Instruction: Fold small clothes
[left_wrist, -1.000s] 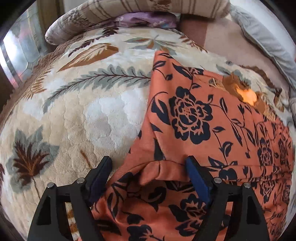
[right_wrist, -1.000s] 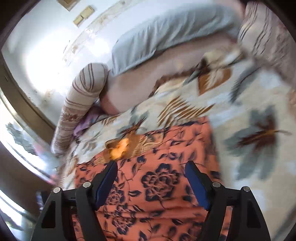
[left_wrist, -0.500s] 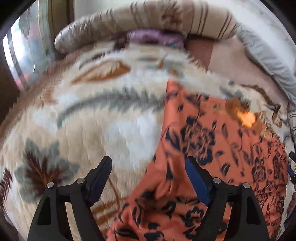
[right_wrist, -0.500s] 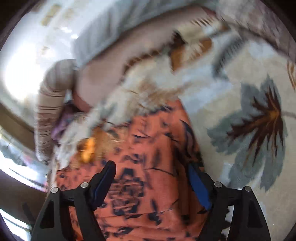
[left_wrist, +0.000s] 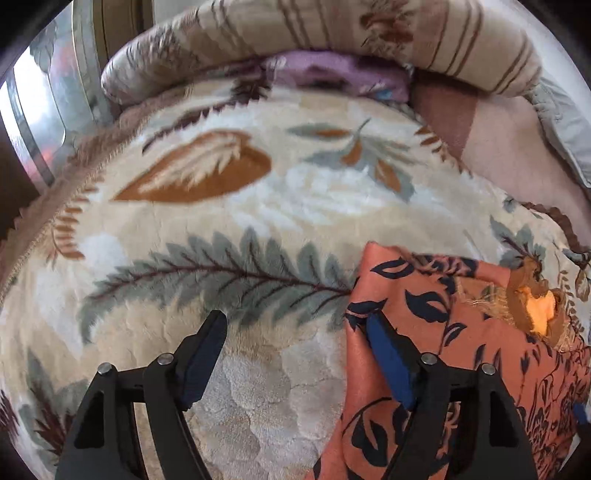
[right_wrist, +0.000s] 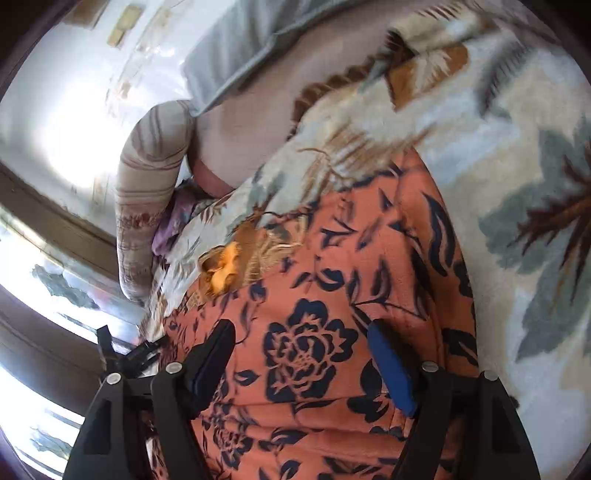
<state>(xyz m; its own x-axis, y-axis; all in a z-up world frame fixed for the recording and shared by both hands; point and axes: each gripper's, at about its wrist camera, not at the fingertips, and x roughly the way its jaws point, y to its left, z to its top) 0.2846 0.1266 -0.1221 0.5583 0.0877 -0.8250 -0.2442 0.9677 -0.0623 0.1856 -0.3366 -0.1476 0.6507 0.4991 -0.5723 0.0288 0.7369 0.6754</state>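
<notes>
Since a second ago the left gripper (left_wrist: 295, 332) has slid off the orange floral garment (left_wrist: 454, 354) toward the bare blanket; only its blue right-hand finger (left_wrist: 388, 365) overlaps the cloth's edge now. Its jaws have just been closing a little, yet they stand apart with only blanket between them, released. Over the garment, the right gripper (right_wrist: 299, 343) hangs with jaws spread wide, gripping nothing, a dark rose print showing between its fingers. That garment lies flat on the leaf-patterned blanket (left_wrist: 229, 221). Farther off, a striped bolster (left_wrist: 332, 33), a purple cloth (left_wrist: 332, 74) tucked under it, and a grey pillow (right_wrist: 236, 48)
</notes>
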